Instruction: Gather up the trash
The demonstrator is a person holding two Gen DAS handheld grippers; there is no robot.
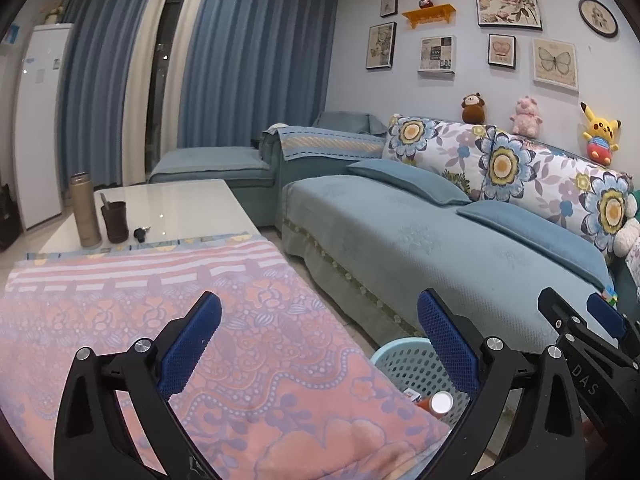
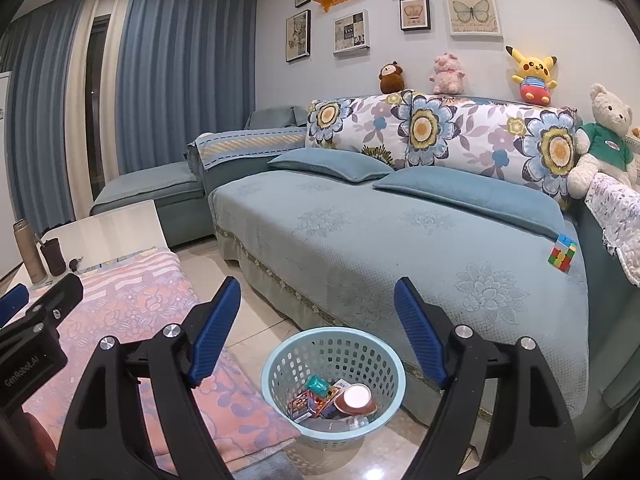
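Blue basket (image 2: 276, 368) holds several trash pieces (image 2: 316, 398); three plush toys (image 1: 524, 116) on sofa (image 2: 400, 240).

The right gripper (image 2: 318, 330) hangs with jaws spread wide and empty above a pale blue basket (image 2: 280, 360) on the floor, holding what looks like wrappers (image 2: 310, 400) and a lidded cup (image 2: 357, 397), beside the sofa (image 2: 360, 232).

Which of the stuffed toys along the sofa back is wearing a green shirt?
The cream teddy bear at the sofa's right end; the brown monkey, pink pig and yellow Pikachu wear no green.
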